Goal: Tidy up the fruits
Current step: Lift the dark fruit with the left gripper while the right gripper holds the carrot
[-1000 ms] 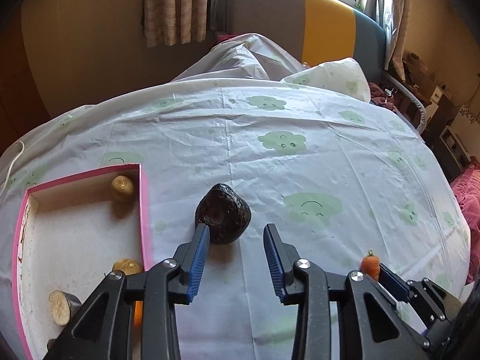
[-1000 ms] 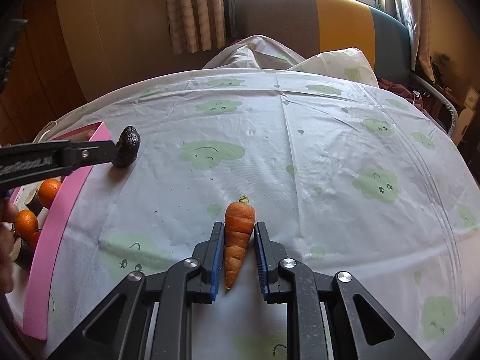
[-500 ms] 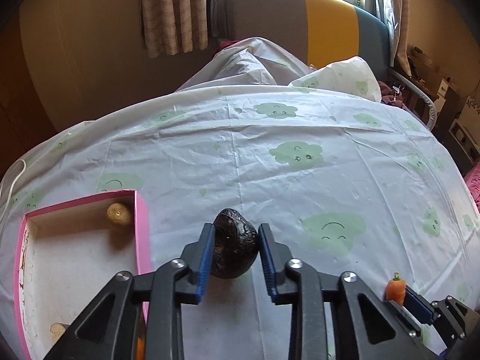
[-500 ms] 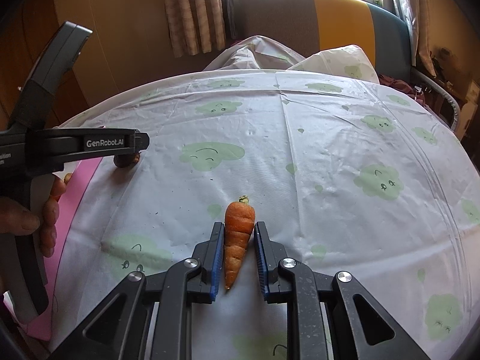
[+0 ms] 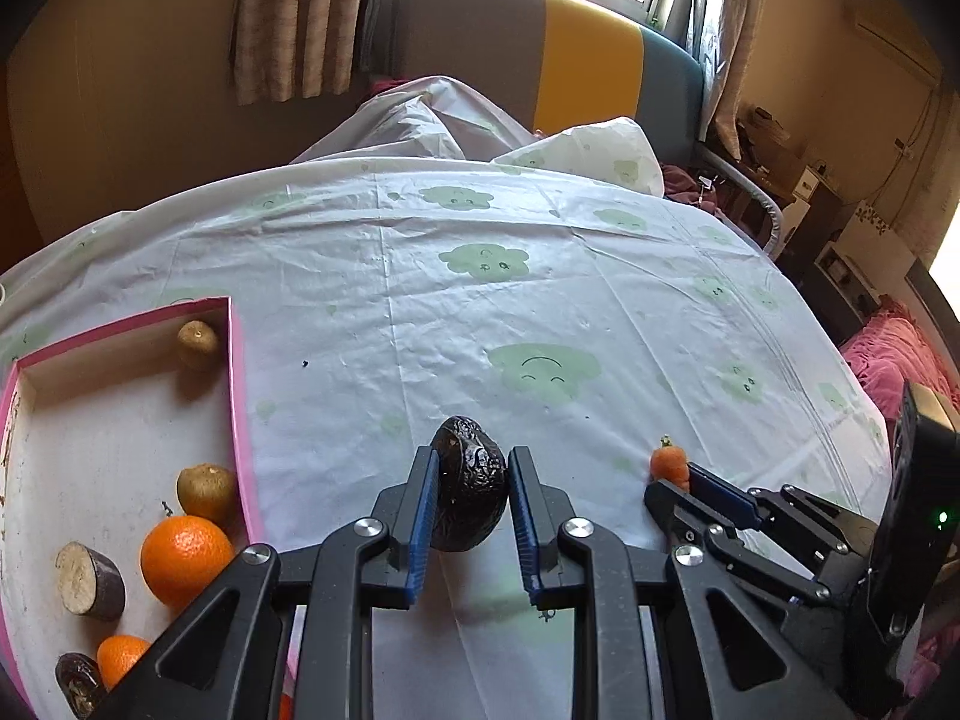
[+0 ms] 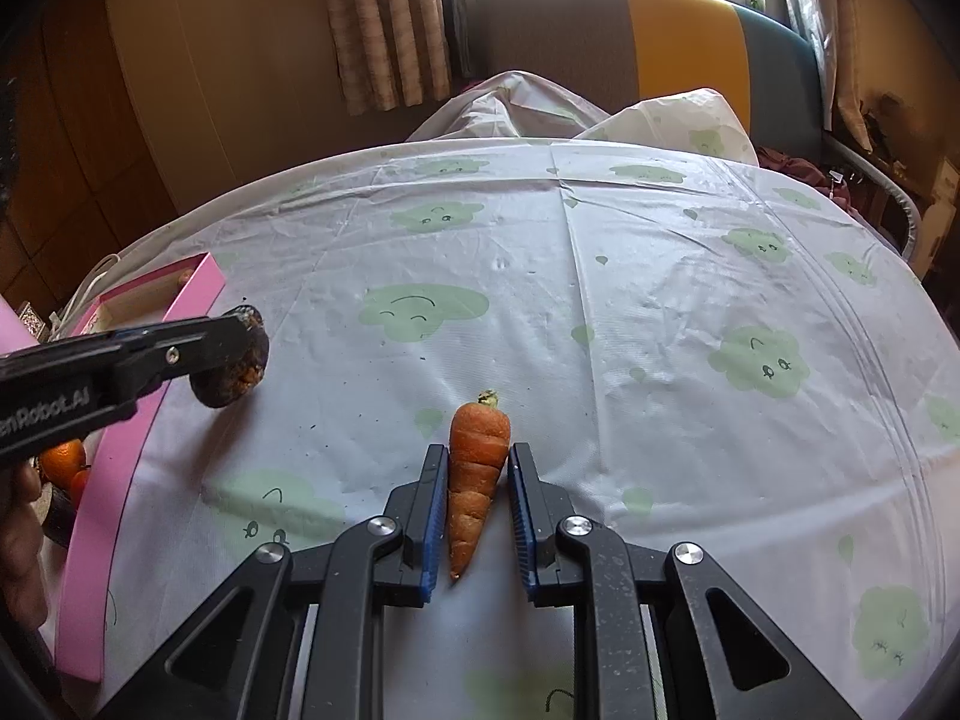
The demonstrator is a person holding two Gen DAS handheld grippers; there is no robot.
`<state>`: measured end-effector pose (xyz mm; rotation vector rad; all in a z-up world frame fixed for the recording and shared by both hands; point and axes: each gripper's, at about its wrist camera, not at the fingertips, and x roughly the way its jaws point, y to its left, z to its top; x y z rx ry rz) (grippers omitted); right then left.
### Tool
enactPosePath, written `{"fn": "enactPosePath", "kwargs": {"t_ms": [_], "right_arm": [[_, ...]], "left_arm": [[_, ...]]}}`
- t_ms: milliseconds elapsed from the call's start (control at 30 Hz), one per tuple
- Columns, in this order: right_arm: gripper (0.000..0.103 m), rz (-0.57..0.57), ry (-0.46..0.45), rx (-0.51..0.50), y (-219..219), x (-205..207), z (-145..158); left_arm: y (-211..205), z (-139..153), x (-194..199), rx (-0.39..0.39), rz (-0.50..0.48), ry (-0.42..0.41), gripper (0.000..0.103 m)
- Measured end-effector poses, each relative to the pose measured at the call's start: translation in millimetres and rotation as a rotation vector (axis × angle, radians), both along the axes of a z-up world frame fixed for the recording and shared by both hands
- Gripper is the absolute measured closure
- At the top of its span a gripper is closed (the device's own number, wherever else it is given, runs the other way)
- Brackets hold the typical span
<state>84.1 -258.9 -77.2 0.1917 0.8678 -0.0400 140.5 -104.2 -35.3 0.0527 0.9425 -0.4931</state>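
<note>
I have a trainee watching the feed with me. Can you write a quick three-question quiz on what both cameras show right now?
1. True or false: the left gripper is shut on the avocado.
2. What is between the right gripper's fingers? A) orange B) carrot C) kiwi
3. How many kiwis lie in the pink box in the left wrist view?

Key
1. True; both pads press its sides.
2. B; the leafy end points away from the camera.
3. Two: one kiwi in the far corner, another kiwi by the near wall beside an orange.
</note>
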Motion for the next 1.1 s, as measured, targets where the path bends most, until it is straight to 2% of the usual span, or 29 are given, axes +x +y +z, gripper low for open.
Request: {"fn": "enactPosePath", "kwargs": {"t_ms": [200,300,367,467,533,600,667,833,1100], "right_arm": [[0.083,0.0,-0.004,0.013,-2,-1,0],[0.083,-0.001,-0.007,0.023,-3,-1,0],[0.083,-0.002,-0.008,0.024,-3,-1,0],[0.083,-0.002,-0.011,0.034,-4,-1,0],[0.083,-0.003,-0.014,0.046,-6,-2,-1],[0.083,-0.003,-0.014,0.044,-5,-1,-1],[0.083,-0.003,-0.016,0.046,-5,-2,-1],[0.083,-0.004,-0.018,0.055,-6,-2,-1],[0.083,-0.003,-0.016,0.058,-6,-2,-1]], "left_arm": [[1,-2,-10,-0.026,-0.07,0.015,0.079],[-1,4,-18,-0.041,-0.113,-0.003,0.078],[-1,6,-22,-0.03,-0.126,-0.01,0.072],[4,14,-27,-0.021,-0.13,-0.032,0.069],[4,18,-28,0.011,-0.156,-0.047,0.068],[-2,16,-29,0.018,-0.205,-0.022,0.065],[-9,9,-29,0.038,-0.229,0.002,0.057],[-24,-5,-26,0.098,-0.193,0.007,0.048],[-36,-20,-16,0.156,-0.125,0.02,0.048]]}}
